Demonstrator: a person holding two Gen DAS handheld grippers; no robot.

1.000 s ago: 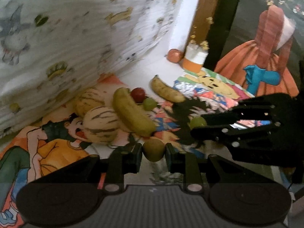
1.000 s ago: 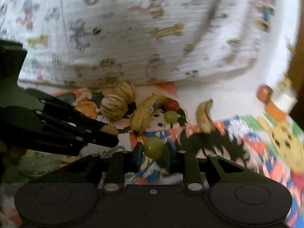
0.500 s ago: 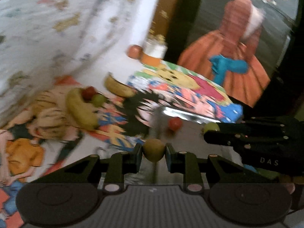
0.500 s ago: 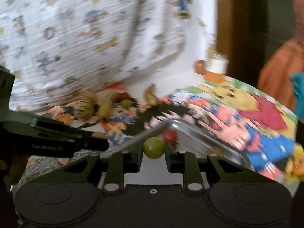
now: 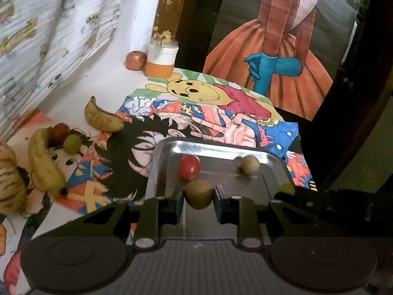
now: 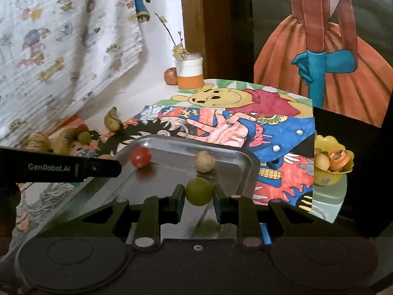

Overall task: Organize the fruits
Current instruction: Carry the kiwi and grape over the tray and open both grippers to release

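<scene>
Grippers clamped tight over metal tray (image 5: 275, 158): left gripper (image 5: 199, 195) on brown fruit (image 5: 198, 194), right gripper (image 6: 198, 191) on green fruit (image 6: 198, 191).

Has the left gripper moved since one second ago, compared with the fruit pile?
Yes. The left gripper, shut on a brownish round fruit, went rightward from the yellow bananas to over the shiny metal tray.

Landmark: metal tray (image 6: 248, 169).

- Tray floor staying mostly bare; near and middle part lying free for gripper passing.
- Red ball (image 6: 140, 156) sitting at tray's far left, tan ball (image 6: 204, 161) at far right; gap lying open between them.
- Left gripper (image 6: 108, 157) reaching in over tray's left rim, blocking that side.
- Beyond tray's right edge: yellow bowl (image 6: 329, 179) standing in way.
- Left of tray, well apart: bananas (image 5: 44, 159) and small fruits crowding mat.
- Behind tray: flat drawings leaving clear room up to jar (image 6: 189, 73).
</scene>
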